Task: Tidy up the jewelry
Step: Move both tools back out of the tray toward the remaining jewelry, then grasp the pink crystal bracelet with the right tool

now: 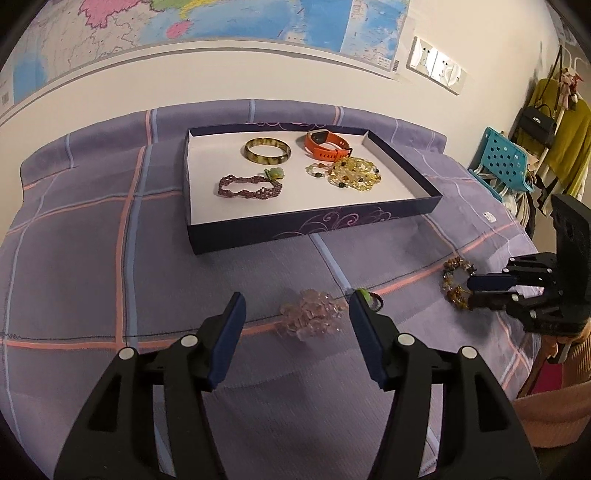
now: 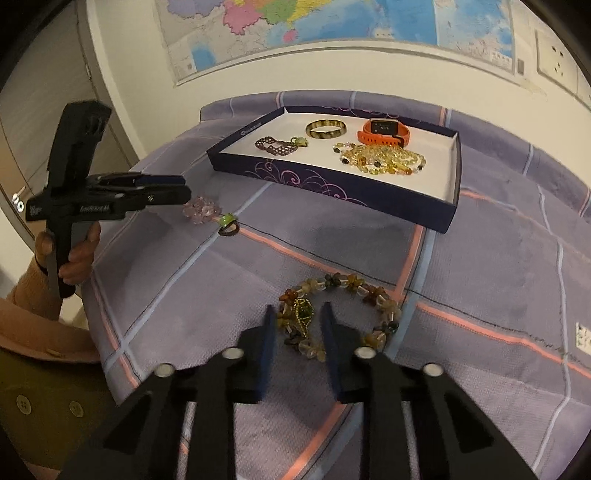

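Observation:
A dark blue box (image 1: 295, 230) (image 2: 332, 188) with a white floor lies on the purple checked cloth. It holds a green bangle (image 1: 267, 150), an orange watch (image 1: 325, 142), a maroon beaded bracelet (image 1: 247, 186) and a yellow bead pile (image 1: 351, 173). My left gripper (image 1: 295, 321) is open just above a pink crystal bracelet (image 1: 310, 317); a green ring (image 1: 369, 298) lies by its right finger. My right gripper (image 2: 297, 325) is open around one side of a brown mixed-stone bracelet (image 2: 347, 291) with a green charm (image 2: 303, 314), also seen in the left wrist view (image 1: 454, 282).
The cloth-covered table (image 1: 92, 258) stands against a wall with a map (image 1: 221, 22). A blue plastic chair (image 1: 502, 162) and hanging clothes (image 1: 557, 140) are at the right. The person's orange sleeve (image 2: 33, 314) is at the table's left edge.

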Motion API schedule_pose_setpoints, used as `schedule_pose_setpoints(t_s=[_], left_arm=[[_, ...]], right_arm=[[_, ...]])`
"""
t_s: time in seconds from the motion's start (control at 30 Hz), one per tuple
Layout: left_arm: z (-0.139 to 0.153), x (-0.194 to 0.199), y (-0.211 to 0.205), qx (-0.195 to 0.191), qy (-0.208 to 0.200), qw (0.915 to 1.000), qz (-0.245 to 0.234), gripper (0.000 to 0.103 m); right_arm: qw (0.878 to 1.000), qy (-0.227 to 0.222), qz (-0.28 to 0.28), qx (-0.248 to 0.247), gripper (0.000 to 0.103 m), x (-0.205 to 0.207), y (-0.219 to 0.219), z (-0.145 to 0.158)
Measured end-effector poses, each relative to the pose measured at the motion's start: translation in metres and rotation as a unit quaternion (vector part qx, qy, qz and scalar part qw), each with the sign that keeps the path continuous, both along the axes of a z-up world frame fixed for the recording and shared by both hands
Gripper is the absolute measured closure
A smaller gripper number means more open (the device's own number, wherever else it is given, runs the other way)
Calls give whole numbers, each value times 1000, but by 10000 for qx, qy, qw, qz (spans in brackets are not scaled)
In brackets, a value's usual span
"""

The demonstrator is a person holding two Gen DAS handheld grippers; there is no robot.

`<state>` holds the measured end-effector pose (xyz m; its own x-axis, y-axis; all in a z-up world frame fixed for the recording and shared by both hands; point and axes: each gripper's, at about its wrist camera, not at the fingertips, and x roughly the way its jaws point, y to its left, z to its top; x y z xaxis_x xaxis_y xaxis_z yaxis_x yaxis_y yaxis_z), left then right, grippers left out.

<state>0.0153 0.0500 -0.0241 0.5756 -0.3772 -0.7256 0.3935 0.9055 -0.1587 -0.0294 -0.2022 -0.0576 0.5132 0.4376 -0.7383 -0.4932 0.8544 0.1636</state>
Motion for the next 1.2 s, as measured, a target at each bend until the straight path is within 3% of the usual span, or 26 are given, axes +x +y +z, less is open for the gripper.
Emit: schedule_pose_setpoints(t_s=[0.07,0.17,0.43,0.7,0.97,1.1,1.2], left_arm=[[-1,-1,-2,38,2,10000,-28,45],[-3,-2,-4,99,27,9999,-76,45],[-7,-3,-15,254,42,9993,-279,45],[-13,6,-21,399,131,9988,-252,46],[-21,7,-29,670,179,9972,-264,59],[-20,7,-27,606,199,9978,-182,65],[-18,8,-25,558,226,9981,-125,77]], right_arm=[[10000,64,-18,72,96,2,-2,-1],[9999,90,-73,113,102,3,-5,-1],[9984,-205,38,532,102,1,0,24],[9944,7,437,967,102,18,34,17],[9929,107,341,1134,102,25,35,13],[9929,16,266,1155,102,25,31,19],[9930,-31,206,1162,102,27,29,21]])
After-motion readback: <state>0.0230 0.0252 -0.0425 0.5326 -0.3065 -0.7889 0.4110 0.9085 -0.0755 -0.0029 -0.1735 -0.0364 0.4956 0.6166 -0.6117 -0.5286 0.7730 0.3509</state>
